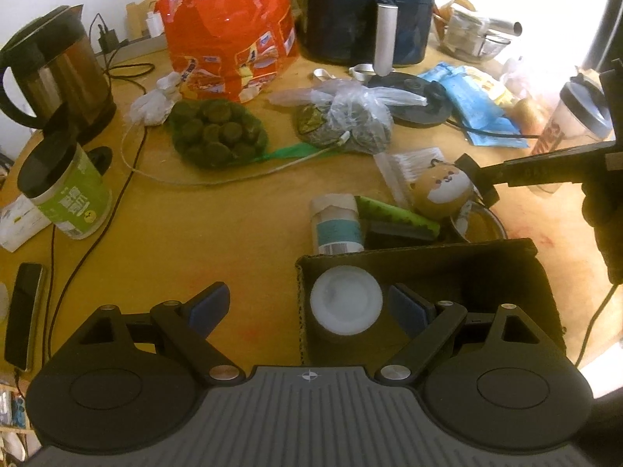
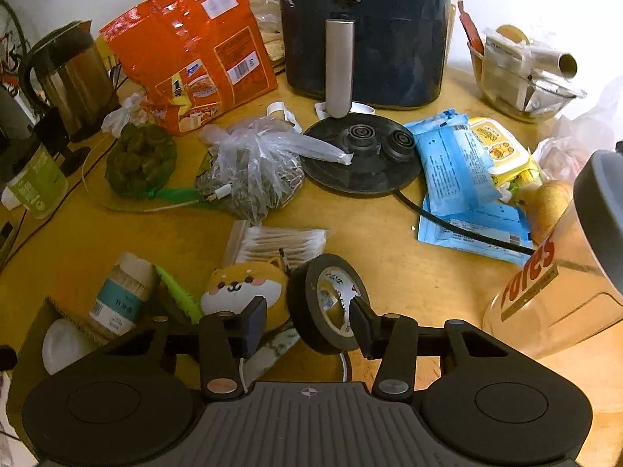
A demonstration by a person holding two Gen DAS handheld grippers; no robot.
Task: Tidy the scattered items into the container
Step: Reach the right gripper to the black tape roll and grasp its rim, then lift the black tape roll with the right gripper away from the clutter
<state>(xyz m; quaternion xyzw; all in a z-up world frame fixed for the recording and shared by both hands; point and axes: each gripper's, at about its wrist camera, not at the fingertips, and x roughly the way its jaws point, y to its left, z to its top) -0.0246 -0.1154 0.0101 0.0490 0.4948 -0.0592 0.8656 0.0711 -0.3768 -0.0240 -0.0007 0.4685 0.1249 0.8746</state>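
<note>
Right tongs (image 2: 307,321) narrowed around a black tape roll (image 2: 325,303), one finger through its hole, the roll standing tilted on the counter (image 2: 409,272) (firm contact not certain). Left tongs (image 1: 311,303) wide, empty, over the dark cardboard container (image 1: 486,268), which holds one white-lidded jar (image 1: 345,305). Outside it remain a labelled bottle (image 2: 120,295), green comb (image 2: 177,292), dog-face pouch (image 2: 241,288) and cotton swabs (image 2: 280,243): early stage, judging by this.

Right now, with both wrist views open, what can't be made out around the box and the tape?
- cardboard box floor: left view, the left gripper covers it.
- tape roll: right view, pad contact by the right gripper unclear.
- shaker bottle: right view, cut off by the edge.
- white jar: right view, mostly hidden.
</note>
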